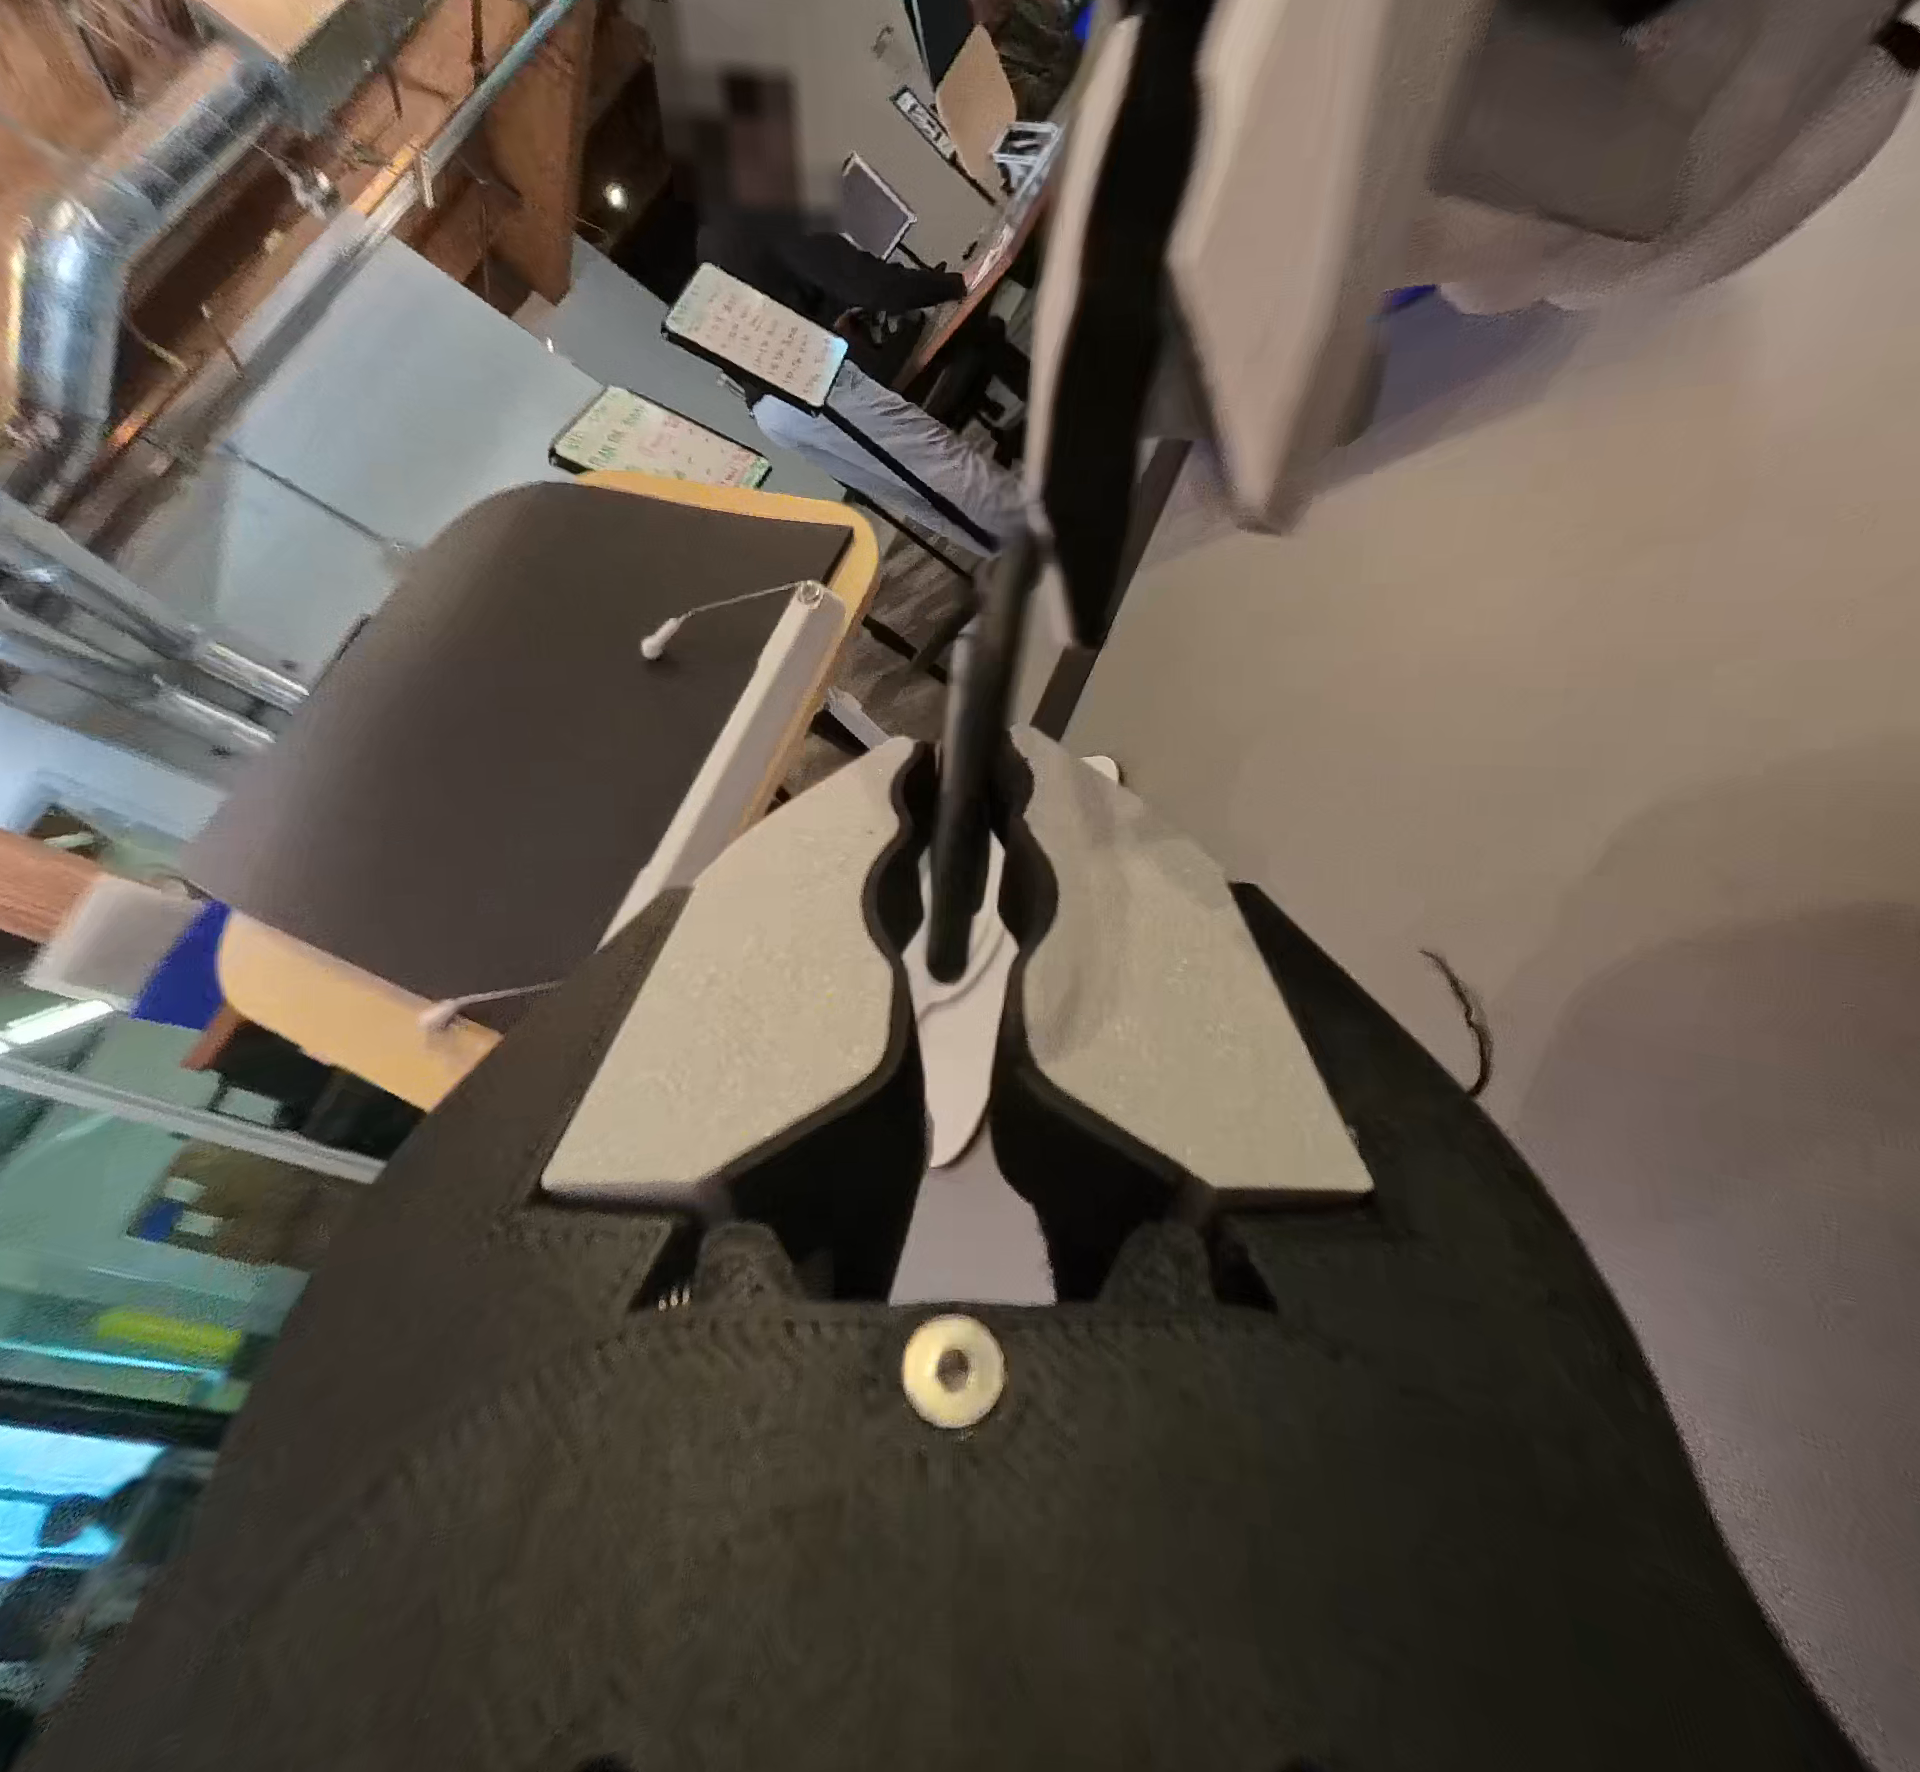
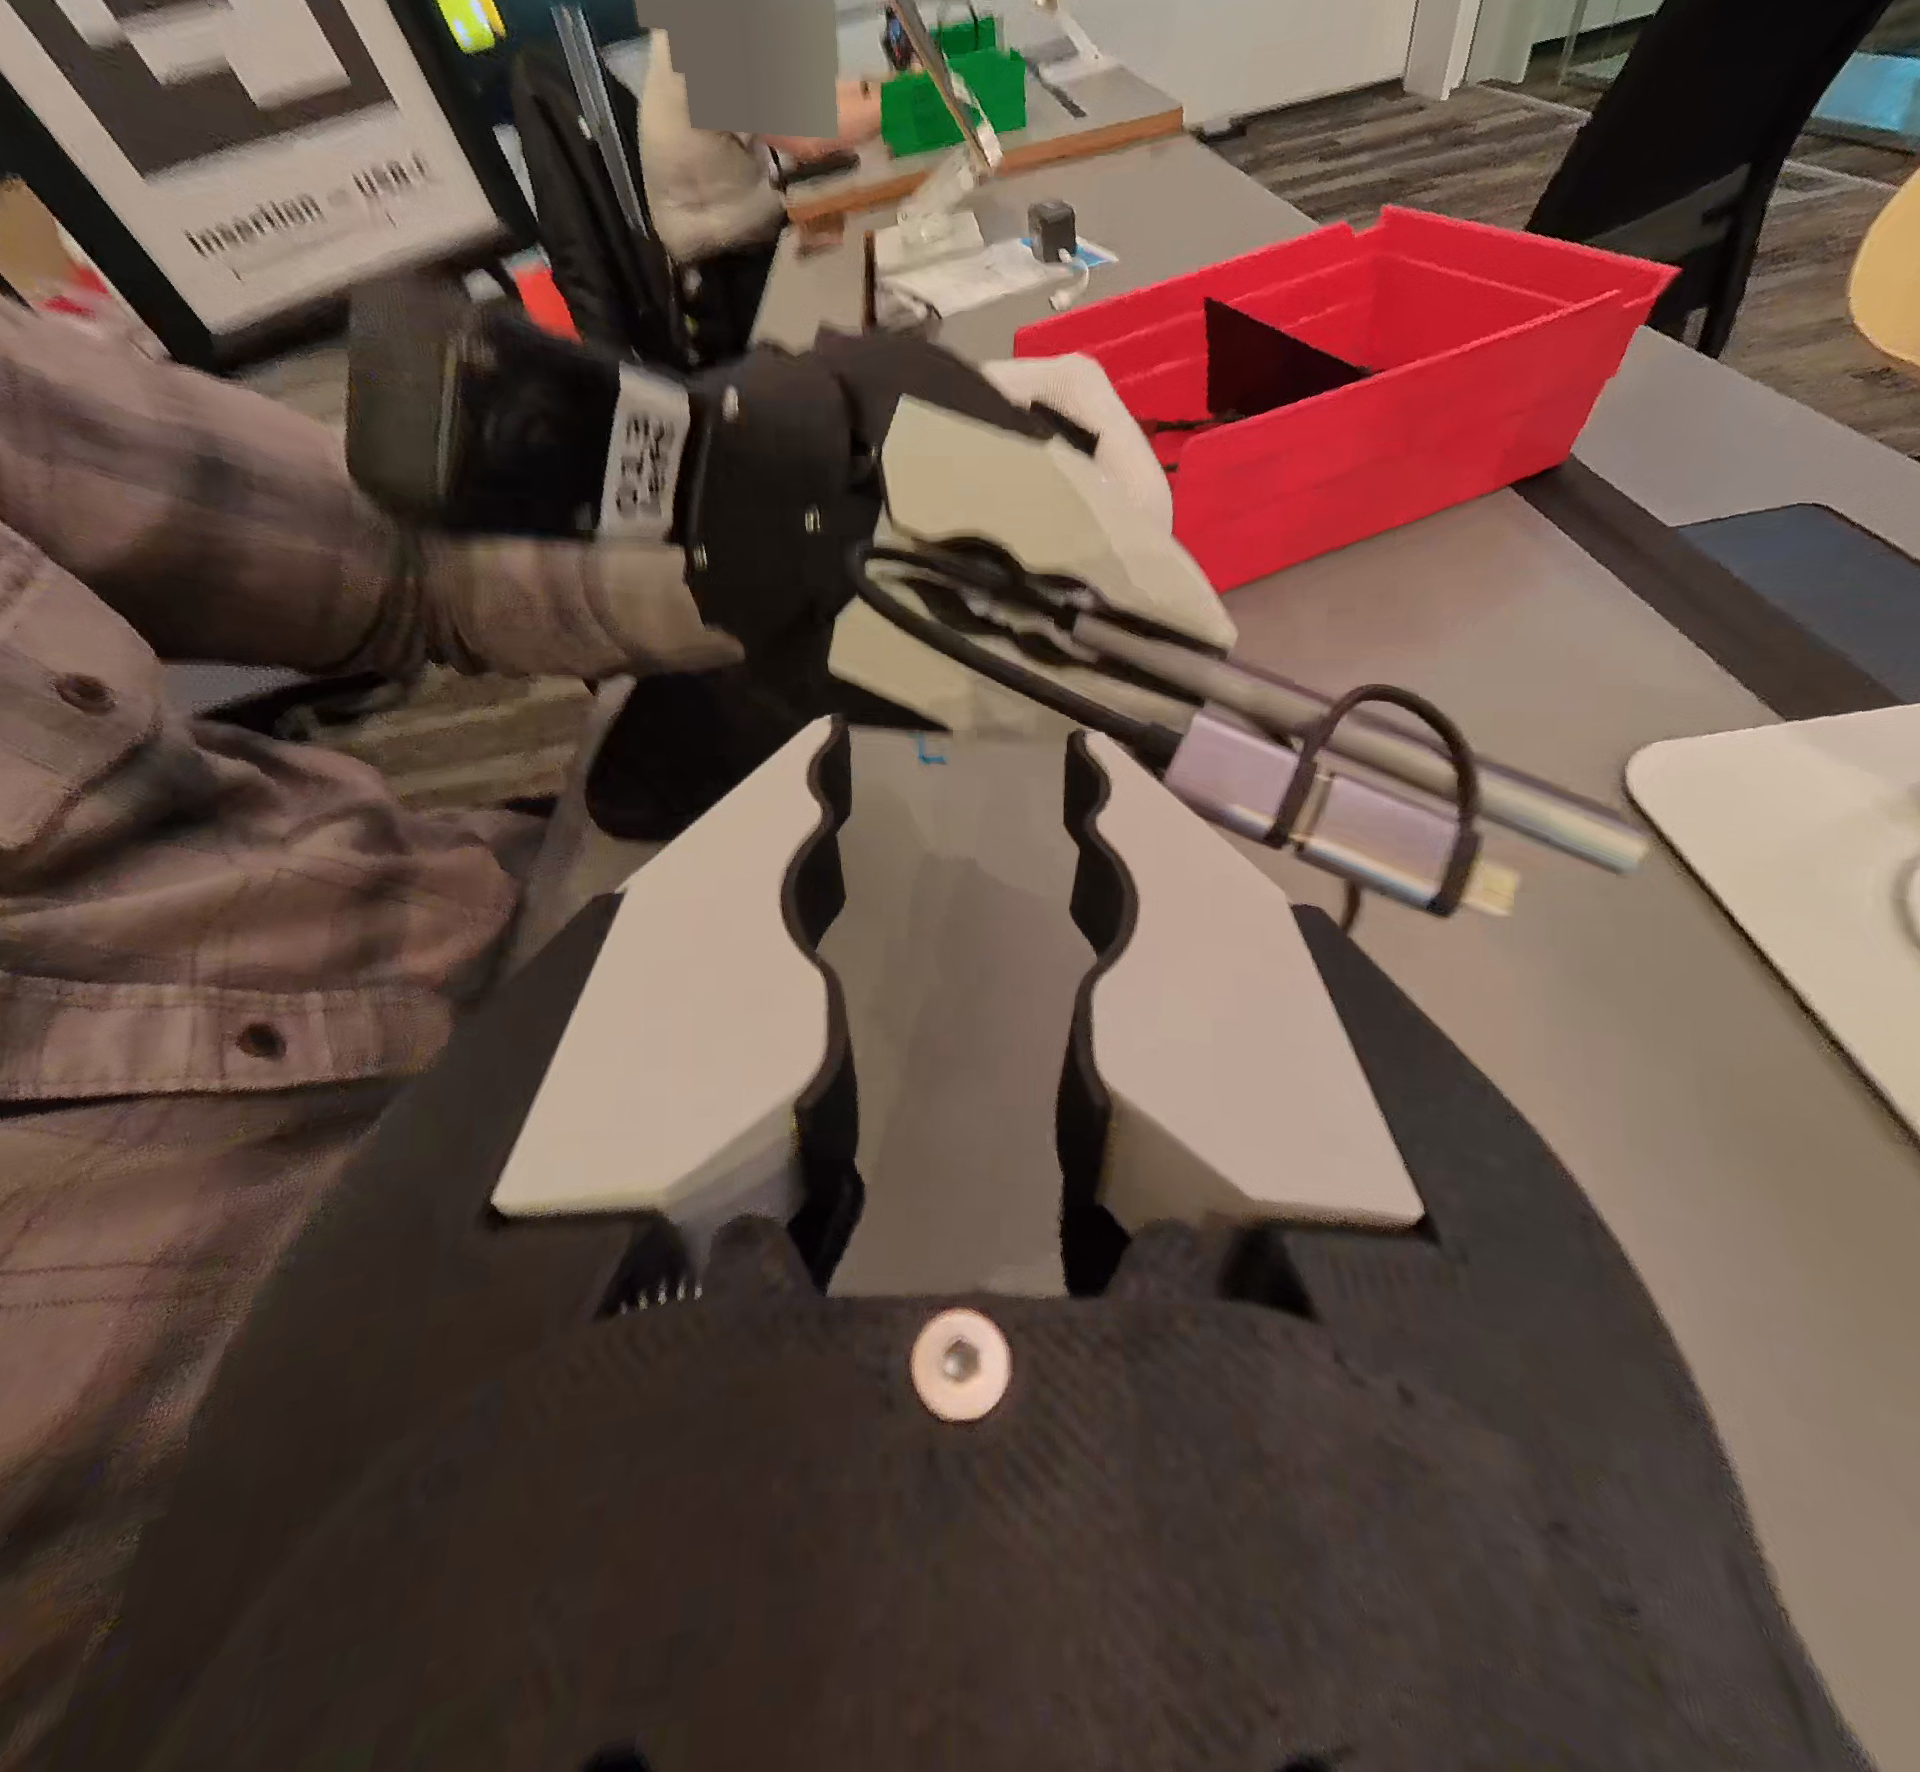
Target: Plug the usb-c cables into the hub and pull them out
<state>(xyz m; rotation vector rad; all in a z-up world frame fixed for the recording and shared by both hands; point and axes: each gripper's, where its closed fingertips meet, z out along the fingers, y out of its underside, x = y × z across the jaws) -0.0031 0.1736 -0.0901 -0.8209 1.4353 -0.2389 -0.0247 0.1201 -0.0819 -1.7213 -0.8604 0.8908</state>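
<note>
My left tool (image 2: 1049, 600) is pinched on the hub (image 2: 1392, 746), a slim grey bar gripped at its near end, so that it sticks out past the fingertips over the grey counter (image 2: 1507, 621). In the left wrist view the fingers (image 1: 769, 995) are pressed in on a thin dark edge, which I take to be the same hub seen end-on, though blur keeps me from being sure. A short black cable (image 2: 1039, 673) loops out near the left tool's fingertips and runs along the hub to a lilac-grey plug (image 2: 1340, 813) with a small gold tip, lying just beside the bar's far half; I cannot tell whether it is seated in a port. My right tool (image 2: 956, 953) is spread wide with nothing between its fingers, below and short of the hub. A red bin (image 2: 1434, 465) sits on the counter beyond, and a pale mat (image 2: 1808, 881) lies to the right.
</note>
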